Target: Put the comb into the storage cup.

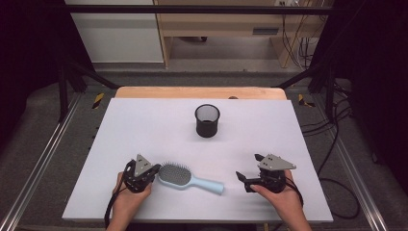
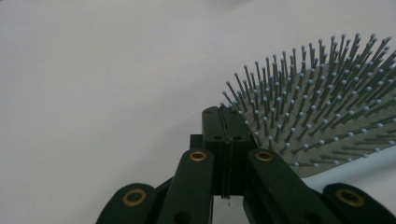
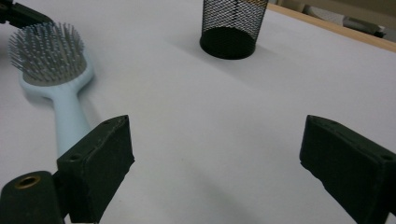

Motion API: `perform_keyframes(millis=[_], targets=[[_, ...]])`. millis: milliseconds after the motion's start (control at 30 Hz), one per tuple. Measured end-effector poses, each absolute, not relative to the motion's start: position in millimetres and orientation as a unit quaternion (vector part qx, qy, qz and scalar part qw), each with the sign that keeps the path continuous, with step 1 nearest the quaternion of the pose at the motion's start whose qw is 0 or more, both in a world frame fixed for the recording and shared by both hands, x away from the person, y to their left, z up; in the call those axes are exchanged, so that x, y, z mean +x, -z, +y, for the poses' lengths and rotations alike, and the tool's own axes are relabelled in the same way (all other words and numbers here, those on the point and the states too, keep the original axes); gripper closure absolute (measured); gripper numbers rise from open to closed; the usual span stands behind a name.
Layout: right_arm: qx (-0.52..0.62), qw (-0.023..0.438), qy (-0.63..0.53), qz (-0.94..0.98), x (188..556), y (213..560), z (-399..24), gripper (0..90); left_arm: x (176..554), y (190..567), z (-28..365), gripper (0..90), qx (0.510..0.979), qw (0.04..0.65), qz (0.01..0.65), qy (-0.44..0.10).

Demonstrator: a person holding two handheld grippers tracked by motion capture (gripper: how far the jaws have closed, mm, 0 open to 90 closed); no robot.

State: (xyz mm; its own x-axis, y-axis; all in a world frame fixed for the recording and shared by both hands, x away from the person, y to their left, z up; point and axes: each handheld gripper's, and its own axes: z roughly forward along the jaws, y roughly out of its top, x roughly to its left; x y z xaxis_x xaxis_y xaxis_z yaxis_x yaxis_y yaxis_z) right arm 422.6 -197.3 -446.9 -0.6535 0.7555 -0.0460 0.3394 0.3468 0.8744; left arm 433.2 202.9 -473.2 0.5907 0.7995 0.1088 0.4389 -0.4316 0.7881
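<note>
Looks like a lab recording rig rather than a home: white tabletop (image 1: 144, 125) framed by black metal struts (image 1: 72, 72) and floor rails (image 1: 33, 173), loose cables (image 1: 337, 139) at right, plain wooden bench (image 1: 216, 24) along the upper edge, grey floor.

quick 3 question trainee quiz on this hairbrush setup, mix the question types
1. True or false: the left gripper has its jaws shut, beside the hairbrush head.
2. Which way do the bristles face? A up, B down, C sideways.
3. Fill in: the black mesh cup stands ____ on the white table.

Key: 1 true. 2 A. 3 upright; the right gripper, jaws open and holding nothing, sits past the handle's end.
</note>
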Motion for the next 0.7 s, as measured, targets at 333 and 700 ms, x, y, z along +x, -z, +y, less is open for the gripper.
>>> perform_keyframes(millis=[333, 700], targets=[[0.326, 0.193, -0.445, 0.812, 421, 445, -182, 11.8, 434, 472, 173, 90.0, 0.827, 0.37, 0.351, -0.235], [0.315, 0.162, -0.427, 0.832, 419, 445, -176, 13.2, 432, 473, 142, 90.0, 0.833, 0.379, 0.333, -0.226]])
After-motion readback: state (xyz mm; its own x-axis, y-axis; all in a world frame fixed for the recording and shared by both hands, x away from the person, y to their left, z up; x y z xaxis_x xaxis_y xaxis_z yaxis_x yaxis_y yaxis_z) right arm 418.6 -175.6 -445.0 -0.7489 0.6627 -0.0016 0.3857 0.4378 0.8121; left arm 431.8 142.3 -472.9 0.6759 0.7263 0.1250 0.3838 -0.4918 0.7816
